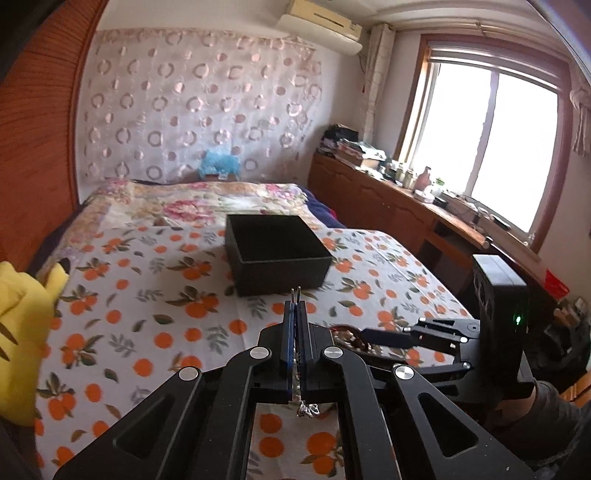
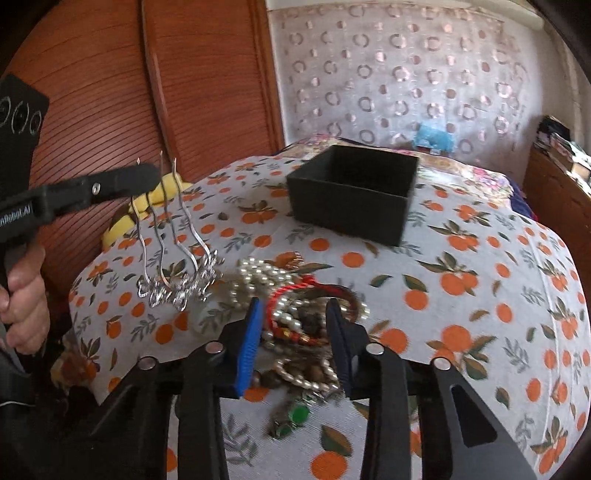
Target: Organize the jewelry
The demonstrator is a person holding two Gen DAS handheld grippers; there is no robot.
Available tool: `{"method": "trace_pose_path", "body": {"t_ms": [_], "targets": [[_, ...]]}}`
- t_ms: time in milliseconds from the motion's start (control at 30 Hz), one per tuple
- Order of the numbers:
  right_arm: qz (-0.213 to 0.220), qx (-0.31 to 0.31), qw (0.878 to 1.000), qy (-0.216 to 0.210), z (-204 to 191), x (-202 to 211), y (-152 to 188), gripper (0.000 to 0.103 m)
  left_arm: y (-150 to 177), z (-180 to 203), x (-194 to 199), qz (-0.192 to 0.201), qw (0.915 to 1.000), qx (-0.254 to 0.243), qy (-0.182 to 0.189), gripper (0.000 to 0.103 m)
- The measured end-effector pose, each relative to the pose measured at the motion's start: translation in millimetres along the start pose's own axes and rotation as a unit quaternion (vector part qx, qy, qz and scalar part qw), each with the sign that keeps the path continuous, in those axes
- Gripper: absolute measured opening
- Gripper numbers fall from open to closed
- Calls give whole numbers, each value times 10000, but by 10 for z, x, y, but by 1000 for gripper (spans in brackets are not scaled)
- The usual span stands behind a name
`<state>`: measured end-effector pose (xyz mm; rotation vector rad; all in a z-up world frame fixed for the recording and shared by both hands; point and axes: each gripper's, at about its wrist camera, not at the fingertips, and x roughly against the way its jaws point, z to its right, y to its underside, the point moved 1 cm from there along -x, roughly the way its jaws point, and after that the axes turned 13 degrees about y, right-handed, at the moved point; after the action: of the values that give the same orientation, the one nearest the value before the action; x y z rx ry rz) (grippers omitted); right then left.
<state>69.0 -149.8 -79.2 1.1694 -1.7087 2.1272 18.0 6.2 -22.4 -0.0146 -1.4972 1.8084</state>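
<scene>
Left claw (image 2: 157, 177) is clamped on the prongs of a silver floral metal hair comb (image 2: 177, 258), suspended left of the open black square box (image 2: 351, 195). Right claw (image 2: 295, 332) straddles the tangled pearl-and-red-cord jewelry heap (image 2: 295, 314), part-open, gripping nothing. Risk: the thin prongs may slip out.

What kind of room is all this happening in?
Most likely a bedroom in someone's home. The work goes on atop a bed spread with an orange-print sheet, an air conditioner hangs on the wall, and a cluttered wooden counter runs beneath the window.
</scene>
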Motion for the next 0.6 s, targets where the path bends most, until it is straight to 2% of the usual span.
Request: {"method": "trace_pose_path", "body": {"t_ms": [133, 200, 367, 433, 600], "targets": [[-126, 190, 9997, -22, -93, -108, -36, 26, -19, -54, 31, 62, 9999, 4, -113, 1], [-203, 252, 9995, -2, -114, -145, -32, 17, -21, -79, 34, 66, 9999, 9, -143, 1], [-296, 444, 9986, 65, -152, -165, -2, 14, -7, -97, 7, 51, 9999, 17, -152, 1], [-292, 506, 9983, 64, -160, -154, -4, 7, 17, -106, -18, 34, 9999, 28, -160, 1], [-133, 488, 9986, 133, -85, -62, -65, 3, 20, -121, -41, 21, 9998, 25, -172, 1]]}}
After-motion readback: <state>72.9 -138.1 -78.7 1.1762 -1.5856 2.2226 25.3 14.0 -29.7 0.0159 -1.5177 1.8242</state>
